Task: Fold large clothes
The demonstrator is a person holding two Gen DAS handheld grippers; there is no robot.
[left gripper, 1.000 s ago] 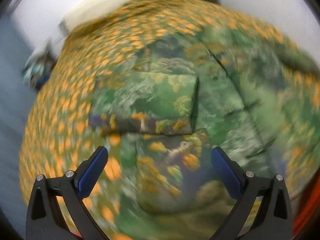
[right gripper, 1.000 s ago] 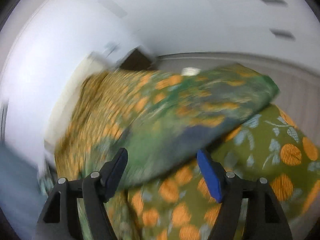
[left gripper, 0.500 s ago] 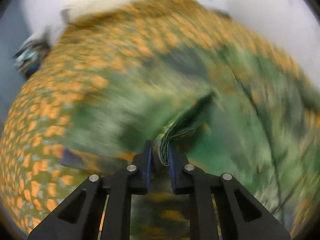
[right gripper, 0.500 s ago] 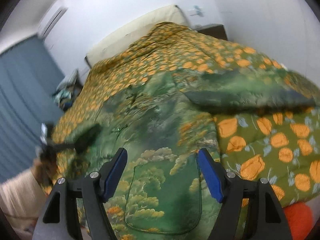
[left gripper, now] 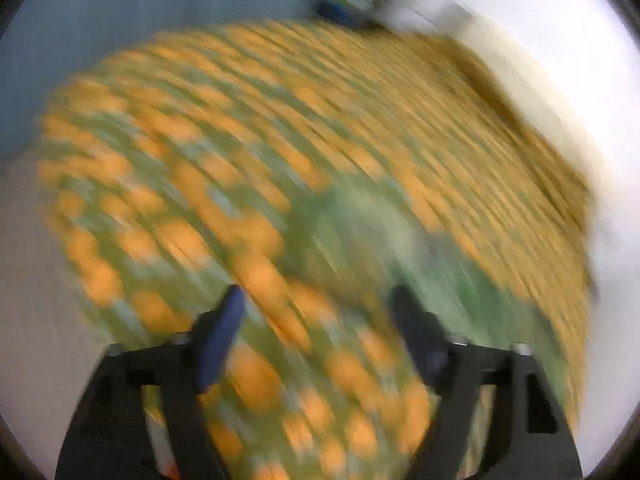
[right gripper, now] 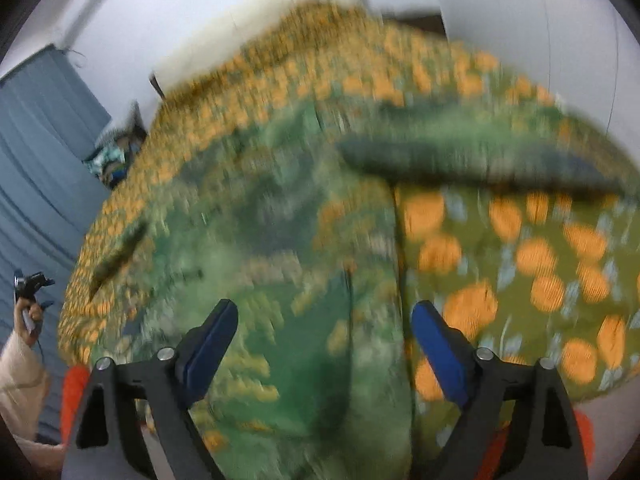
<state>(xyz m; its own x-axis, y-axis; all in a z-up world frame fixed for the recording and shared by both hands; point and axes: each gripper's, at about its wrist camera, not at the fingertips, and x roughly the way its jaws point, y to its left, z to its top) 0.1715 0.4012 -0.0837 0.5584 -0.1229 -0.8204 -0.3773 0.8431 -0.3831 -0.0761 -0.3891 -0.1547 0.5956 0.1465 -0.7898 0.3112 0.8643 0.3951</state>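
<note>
A large green garment with a landscape print [right gripper: 280, 248] lies spread on a bed covered by an orange-and-olive quilt [right gripper: 520, 256]. One part of it, a sleeve or fold [right gripper: 480, 156], stretches to the right across the quilt. My right gripper [right gripper: 324, 336] is open and empty above the garment's near end. In the blurred left wrist view my left gripper [left gripper: 320, 320] is open and empty over the quilt [left gripper: 248, 152], with a patch of the green garment [left gripper: 368, 220] ahead. The left gripper also shows in the right wrist view [right gripper: 30, 292], off the bed's left side.
A blue curtain [right gripper: 36, 152] hangs at the left. A cream headboard [right gripper: 248, 16] and white wall stand behind the bed. Clutter [right gripper: 116, 156] sits by the bed's far left side. Something orange [right gripper: 74, 392] lies below the bed's near edge.
My left gripper was shut on a fold of the garment half a second ago; it has let go, opened, and swung away to the left. My right gripper stays open.
</note>
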